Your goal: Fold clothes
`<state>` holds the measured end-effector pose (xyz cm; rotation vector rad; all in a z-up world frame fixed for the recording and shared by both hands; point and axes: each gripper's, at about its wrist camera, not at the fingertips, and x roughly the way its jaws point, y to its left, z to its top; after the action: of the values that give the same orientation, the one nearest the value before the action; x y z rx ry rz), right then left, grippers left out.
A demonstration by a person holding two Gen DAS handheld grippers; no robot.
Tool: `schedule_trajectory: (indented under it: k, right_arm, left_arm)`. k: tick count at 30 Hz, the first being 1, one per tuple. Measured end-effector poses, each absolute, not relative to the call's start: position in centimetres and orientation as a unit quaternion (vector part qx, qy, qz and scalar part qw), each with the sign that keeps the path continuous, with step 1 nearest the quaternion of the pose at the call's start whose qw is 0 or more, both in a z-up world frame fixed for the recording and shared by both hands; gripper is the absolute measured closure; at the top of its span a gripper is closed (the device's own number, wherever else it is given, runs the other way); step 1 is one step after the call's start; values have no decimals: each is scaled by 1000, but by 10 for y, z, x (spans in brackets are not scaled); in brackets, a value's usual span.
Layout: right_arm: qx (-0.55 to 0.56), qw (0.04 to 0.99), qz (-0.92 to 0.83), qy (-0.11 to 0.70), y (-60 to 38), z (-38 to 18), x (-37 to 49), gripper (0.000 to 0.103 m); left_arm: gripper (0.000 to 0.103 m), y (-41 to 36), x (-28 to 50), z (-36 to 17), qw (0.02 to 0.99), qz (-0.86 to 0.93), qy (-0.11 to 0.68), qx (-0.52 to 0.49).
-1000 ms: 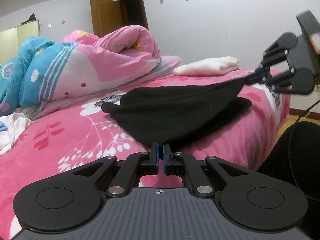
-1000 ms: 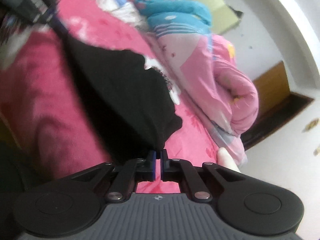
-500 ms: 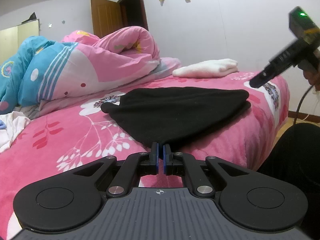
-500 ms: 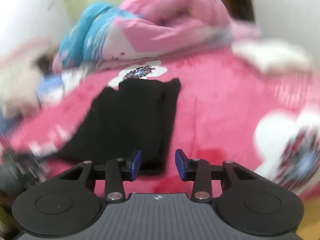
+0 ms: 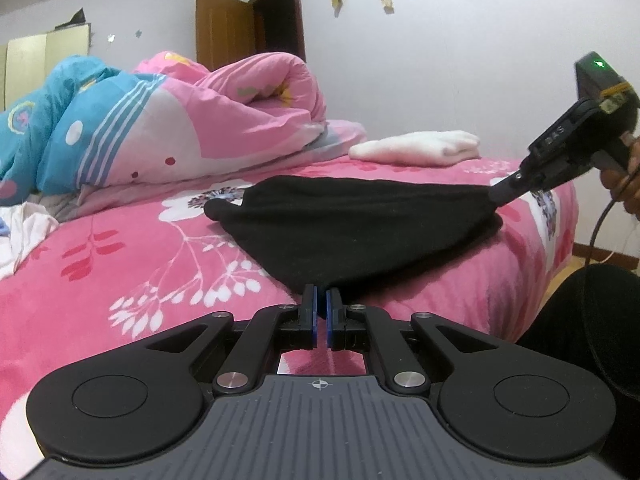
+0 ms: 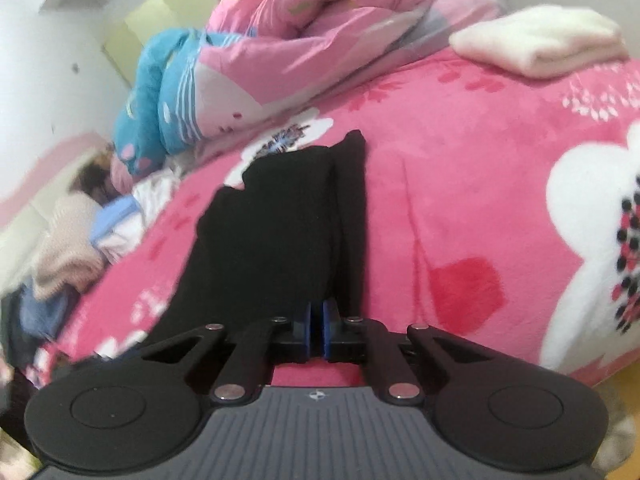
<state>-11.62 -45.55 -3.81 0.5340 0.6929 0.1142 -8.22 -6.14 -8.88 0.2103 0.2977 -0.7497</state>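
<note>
My left tongs (image 5: pixel 322 300) are pinched closed on the near edge of the black garment (image 5: pixel 360 224), which lies on the pink floral bed (image 5: pixel 120 280) straight ahead of them. My right tongs (image 6: pixel 319 312) are also closed on the cloth, clamping its near end; in the left wrist view they (image 5: pixel 498 196) grip the garment's far right corner and lift it a little off the bed. From my right tongs the garment runs as a long strip straight away from the fingertips, its far end pointing toward the rolled pink and blue quilt (image 6: pixel 248 60). A folded white cloth (image 6: pixel 540 40) sits well beyond, to the right of the strip.
</note>
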Motion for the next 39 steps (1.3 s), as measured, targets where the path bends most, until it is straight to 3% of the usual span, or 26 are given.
schedule_trajectory:
  k: [9,17,26,29,31,39]
  right_arm:
    - [285,897,70,330,-454,-42,-118,98]
    - [309,886,56,341,-463,-61,-116,97]
    - [285,904,42,315,-467,-28,-109,89]
    - [285,910,42,299,-471,-17,-96,78]
    - [286,912,43,290,-473,-10,-85,61]
    - [284,902,75,318,-473,-15,20,61]
  left_arm:
    - [98,-60,-89,-85,918,-351,132,131]
    - [98,-47,-85,-76,920,-346,157,97]
    - [97,-62,-56,-52,903,-385,186,45]
    - [97,-79,-43,-46,889,-410,197,45]
    - [97,-97,-33,-57,882,-417,212,57]
    - [97,-94,-12,-89,866,-431,254,19]
